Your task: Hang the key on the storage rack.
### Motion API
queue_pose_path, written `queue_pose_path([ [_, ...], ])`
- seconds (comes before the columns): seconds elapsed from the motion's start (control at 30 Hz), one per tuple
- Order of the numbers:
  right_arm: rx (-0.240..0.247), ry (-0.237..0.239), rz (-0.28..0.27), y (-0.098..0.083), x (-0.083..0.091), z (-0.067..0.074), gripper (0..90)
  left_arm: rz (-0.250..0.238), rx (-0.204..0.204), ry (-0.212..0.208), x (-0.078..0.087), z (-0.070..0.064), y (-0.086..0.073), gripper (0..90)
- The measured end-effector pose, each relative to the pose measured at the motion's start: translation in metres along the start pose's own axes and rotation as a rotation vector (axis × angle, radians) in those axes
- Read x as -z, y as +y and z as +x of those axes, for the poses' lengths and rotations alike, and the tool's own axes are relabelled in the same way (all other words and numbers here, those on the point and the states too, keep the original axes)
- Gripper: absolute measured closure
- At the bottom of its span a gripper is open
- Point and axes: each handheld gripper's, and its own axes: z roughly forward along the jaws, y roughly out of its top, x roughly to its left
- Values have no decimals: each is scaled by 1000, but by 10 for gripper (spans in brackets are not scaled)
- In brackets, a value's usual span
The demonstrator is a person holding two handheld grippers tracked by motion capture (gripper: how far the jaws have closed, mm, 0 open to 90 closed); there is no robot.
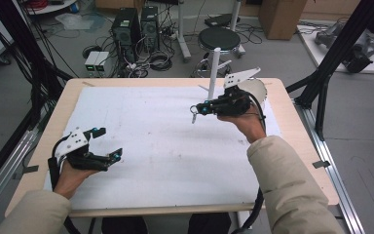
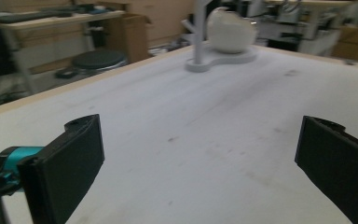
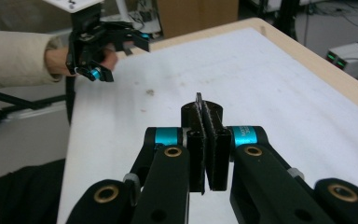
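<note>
White-matted desk (image 1: 302, 141) in a cluttered workshop. The right gripper (image 1: 197, 109), held above the far right of the mat (image 1: 175, 146), has its jaws pressed together, clamped on a small thin flat piece (image 3: 199, 99) that looks like metal. Only the piece's edge protrudes past the pads. It is probably light, stiff and slippery, and best pinched across its flat faces, as it is here. A white peg stand (image 1: 214, 63) and a white cup (image 1: 255, 87) sit just beyond it at the far edge. The left gripper (image 1: 108, 143) is at the near left, well apart, with its jaws spread wide and nothing between them.
</note>
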Motion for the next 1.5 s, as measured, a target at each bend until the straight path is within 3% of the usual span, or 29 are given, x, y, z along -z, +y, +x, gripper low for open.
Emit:
queue_pose_path([
  [0.2, -13, -67, 32, 8, 16, -19, 890, -14, 42, 40, 11, -1, -22, 17],
  [0.33, -39, -94, 36, 14, 25, -32, 890, -63, 63, 64, 18, -2, -32, 17],
  [0.4, -63, -108, 31, 15, 29, -38, 890, -105, 65, 76, 21, -3, -33, 17],
  [0.53, -81, -142, 59, 18, 30, -46, 890, -120, 43, 93, 22, -5, -35, 17],
  [0.8, -123, -195, 67, 15, 35, -65, 890, -173, 45, 126, 27, -6, -38, 21],
  [1.37, -179, -266, 61, 1, 23, -99, 889, -191, 29, 112, 28, -7, -39, 28],
  [1.5, -192, -271, 61, -3, 22, -104, 889, -206, 48, 92, 30, -5, -40, 29],
])
